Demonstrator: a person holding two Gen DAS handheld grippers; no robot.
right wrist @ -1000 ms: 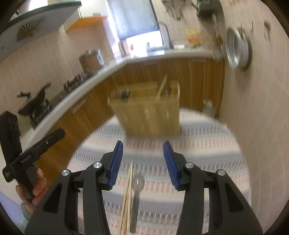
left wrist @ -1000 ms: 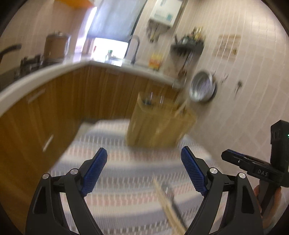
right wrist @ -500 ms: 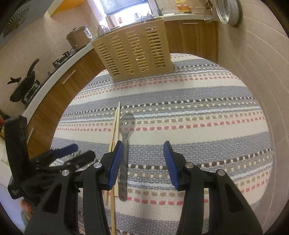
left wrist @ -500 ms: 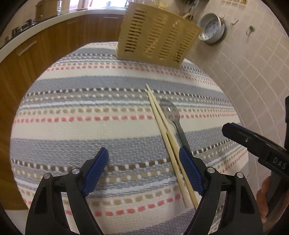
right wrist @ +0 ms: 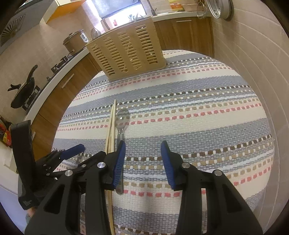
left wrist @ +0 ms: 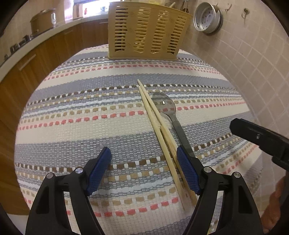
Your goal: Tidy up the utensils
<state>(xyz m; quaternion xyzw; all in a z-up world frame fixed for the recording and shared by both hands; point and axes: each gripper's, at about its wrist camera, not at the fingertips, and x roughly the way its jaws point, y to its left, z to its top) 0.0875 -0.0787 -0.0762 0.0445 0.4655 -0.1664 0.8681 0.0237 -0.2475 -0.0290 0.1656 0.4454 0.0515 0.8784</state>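
Observation:
A pair of wooden chopsticks and a metal spoon lie side by side on a striped woven mat. A beige slotted utensil holder stands at the mat's far edge. My left gripper is open and empty, low over the mat, its right finger beside the chopsticks' near ends. My right gripper is open and empty, its left finger over the spoon handle beside the chopsticks. The holder also shows in the right wrist view.
A tiled wall with a hanging metal strainer runs along the right. Wooden cabinets and a counter with a pot and a pan curve along the left and back.
Both grippers tilted down from looking at the kitchen to looking at the mat, then moved closer to the chopsticks and spoon. Both stayed open.

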